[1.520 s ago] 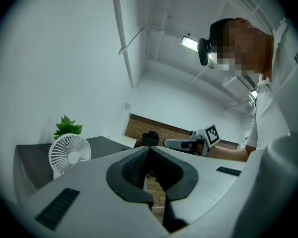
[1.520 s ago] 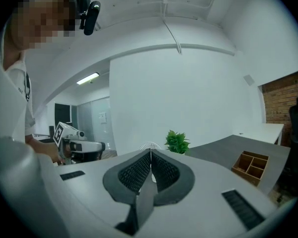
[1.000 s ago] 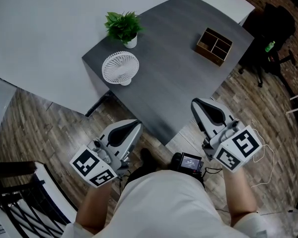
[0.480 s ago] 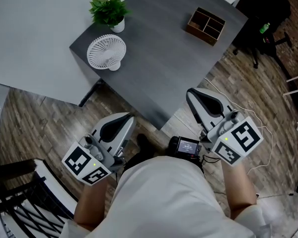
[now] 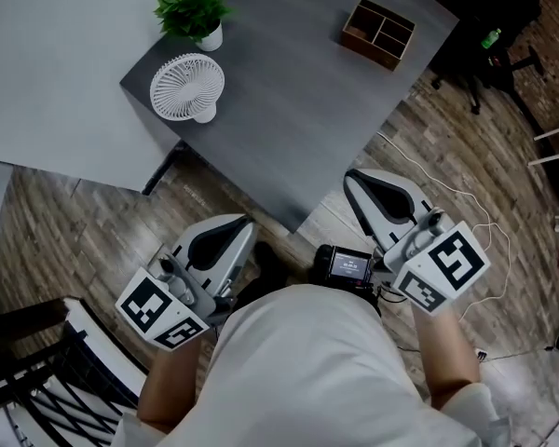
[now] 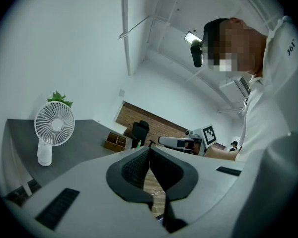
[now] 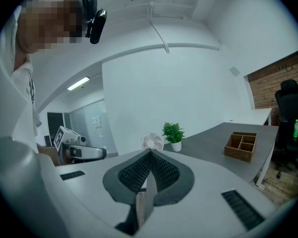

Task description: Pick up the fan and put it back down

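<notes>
Not much going on yet tbh. The left hand-held gripper and right hand-held gripper are both clamped fully closed on nothing, held low by the person's waist, short of the surface. The fan stands upright well ahead of the left one, beside a potted plant. Looks like the whole pick-up and put-down is left, though it could already be done.
</notes>
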Demonstrator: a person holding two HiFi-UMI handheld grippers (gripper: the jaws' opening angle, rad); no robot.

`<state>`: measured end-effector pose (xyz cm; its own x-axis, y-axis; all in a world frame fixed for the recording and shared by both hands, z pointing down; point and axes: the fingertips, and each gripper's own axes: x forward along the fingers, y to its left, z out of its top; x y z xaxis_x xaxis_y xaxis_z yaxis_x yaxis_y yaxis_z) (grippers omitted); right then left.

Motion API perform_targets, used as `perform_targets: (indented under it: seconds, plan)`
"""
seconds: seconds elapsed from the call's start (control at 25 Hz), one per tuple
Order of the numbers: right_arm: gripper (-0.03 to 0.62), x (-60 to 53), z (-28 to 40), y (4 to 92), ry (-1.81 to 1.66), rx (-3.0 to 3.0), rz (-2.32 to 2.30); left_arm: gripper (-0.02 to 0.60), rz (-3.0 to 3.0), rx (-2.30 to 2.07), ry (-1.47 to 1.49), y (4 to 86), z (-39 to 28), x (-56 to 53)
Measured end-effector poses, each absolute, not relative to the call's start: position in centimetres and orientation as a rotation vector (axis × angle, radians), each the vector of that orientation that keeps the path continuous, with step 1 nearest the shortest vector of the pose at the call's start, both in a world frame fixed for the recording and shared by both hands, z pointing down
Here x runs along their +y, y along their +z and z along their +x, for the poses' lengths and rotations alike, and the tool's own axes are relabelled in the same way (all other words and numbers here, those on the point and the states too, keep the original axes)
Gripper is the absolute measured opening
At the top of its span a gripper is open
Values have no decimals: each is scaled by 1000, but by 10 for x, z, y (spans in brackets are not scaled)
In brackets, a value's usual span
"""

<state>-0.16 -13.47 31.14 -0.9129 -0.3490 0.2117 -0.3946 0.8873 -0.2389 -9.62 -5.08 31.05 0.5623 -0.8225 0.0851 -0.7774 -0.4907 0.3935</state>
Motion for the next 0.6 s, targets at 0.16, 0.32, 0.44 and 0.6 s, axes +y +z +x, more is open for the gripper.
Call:
perform_targets:
  seconds: [0.16, 0.32, 0.44, 0.6]
  plan:
    - [12, -130, 3, 314, 429, -2886, 579, 12, 2406, -1297, -150, 312, -94, -48]
    - [12, -128, 6, 315, 423, -2879, 579, 12, 2404, -1299, -150, 312, -92, -46]
    - [11, -126, 5, 314, 418, -2875, 575, 12, 2399, -1295, -153, 313, -91, -45]
    - [11, -124, 3, 313, 401, -2871, 565, 11, 2394, -1292, -156, 314, -92, -43]
